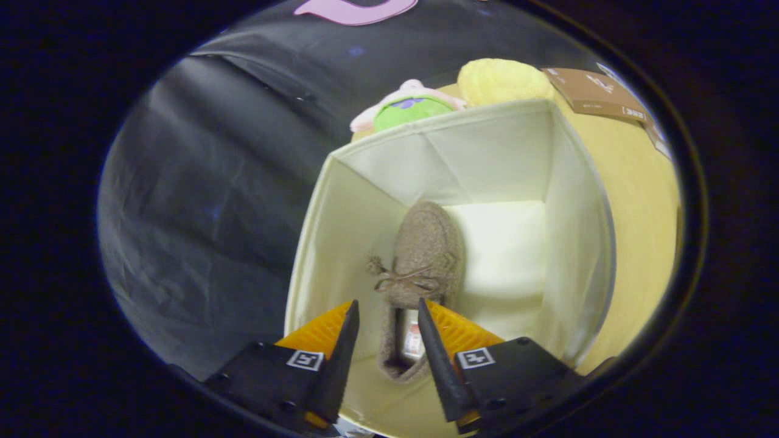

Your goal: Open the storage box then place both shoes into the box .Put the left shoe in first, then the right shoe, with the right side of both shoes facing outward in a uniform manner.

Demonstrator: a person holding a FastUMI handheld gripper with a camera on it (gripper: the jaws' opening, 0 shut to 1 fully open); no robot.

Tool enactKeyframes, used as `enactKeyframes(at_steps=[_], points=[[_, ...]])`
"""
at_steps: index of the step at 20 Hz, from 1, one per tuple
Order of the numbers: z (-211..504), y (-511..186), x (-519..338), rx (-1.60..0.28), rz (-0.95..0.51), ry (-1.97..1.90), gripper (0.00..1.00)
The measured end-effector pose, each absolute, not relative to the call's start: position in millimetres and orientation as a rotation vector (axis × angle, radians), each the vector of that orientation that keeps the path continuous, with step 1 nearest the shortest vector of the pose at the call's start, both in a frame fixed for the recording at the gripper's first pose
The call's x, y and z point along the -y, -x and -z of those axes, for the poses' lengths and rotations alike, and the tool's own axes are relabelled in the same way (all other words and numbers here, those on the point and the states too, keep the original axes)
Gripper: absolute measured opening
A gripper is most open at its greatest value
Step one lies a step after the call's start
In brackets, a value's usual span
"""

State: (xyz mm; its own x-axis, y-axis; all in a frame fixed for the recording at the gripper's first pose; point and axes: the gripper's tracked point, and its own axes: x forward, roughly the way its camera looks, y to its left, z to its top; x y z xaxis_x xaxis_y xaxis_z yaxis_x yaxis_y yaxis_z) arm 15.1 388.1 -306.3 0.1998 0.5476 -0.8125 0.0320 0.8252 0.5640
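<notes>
First shoe [420, 267] was already lying inside the open box [359, 207], over by its left wall. Gripper [388, 313] hung above its heel, fingers apart, holding nothing. Reckon fetching the second shoe came next.

Gripper [387, 313] is pointed downward, fingers [342, 353] spread a bit apart with a clear gap between them, not pinching anything as far as I can tell.

1 shoe [424, 255], 1 box [487, 152], 2 plush toys [409, 109]
</notes>
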Motion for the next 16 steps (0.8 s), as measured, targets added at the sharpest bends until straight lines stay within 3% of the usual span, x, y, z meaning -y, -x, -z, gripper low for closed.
enactKeyframes(at_steps=[6,16], points=[[252,-15,-373,-1.210,-0.520,-0.445,1.00],[203,-25,-283,-0.997,-0.536,-0.360,1.00]])
